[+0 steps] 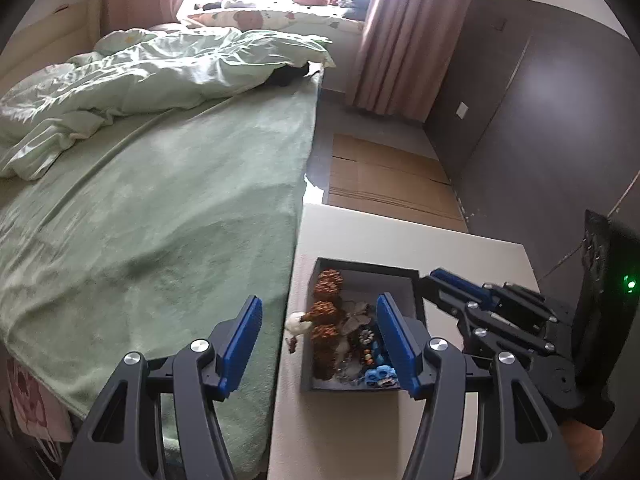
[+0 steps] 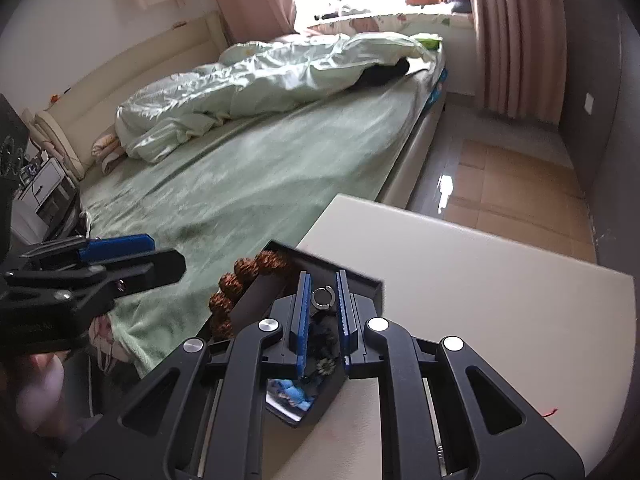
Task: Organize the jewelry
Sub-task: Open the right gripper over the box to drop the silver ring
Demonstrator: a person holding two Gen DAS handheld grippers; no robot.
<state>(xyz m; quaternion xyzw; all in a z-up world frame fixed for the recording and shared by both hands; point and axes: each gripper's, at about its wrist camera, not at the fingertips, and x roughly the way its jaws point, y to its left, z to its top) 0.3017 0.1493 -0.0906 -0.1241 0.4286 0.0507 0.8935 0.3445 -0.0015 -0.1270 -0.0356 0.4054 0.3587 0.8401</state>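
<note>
A dark grey jewelry box (image 1: pixel 404 278) stands on the white table (image 1: pixel 400 240) by the bed. It holds a brown beaded bracelet (image 1: pixel 326 312), a flower piece (image 1: pixel 356 316), small beads and blue pieces (image 1: pixel 380 374). My left gripper (image 1: pixel 320 320) is wide open, over the box's left side and the table edge. My right gripper (image 2: pixel 323 294) is narrowly open over the box (image 2: pixel 372 284), with a small silver ring (image 2: pixel 323 295) between its pads; I cannot tell if they touch it. The bracelet (image 2: pixel 236 284) hangs over the box's left wall.
The green-covered bed (image 1: pixel 160 200) with a crumpled quilt (image 1: pixel 160 76) lies left of the table. Flattened cardboard (image 1: pixel 384 176) lies on the floor beyond the table. A dark wardrobe wall (image 1: pixel 540 120) stands to the right. A white tassel (image 1: pixel 298 322) lies beside the box.
</note>
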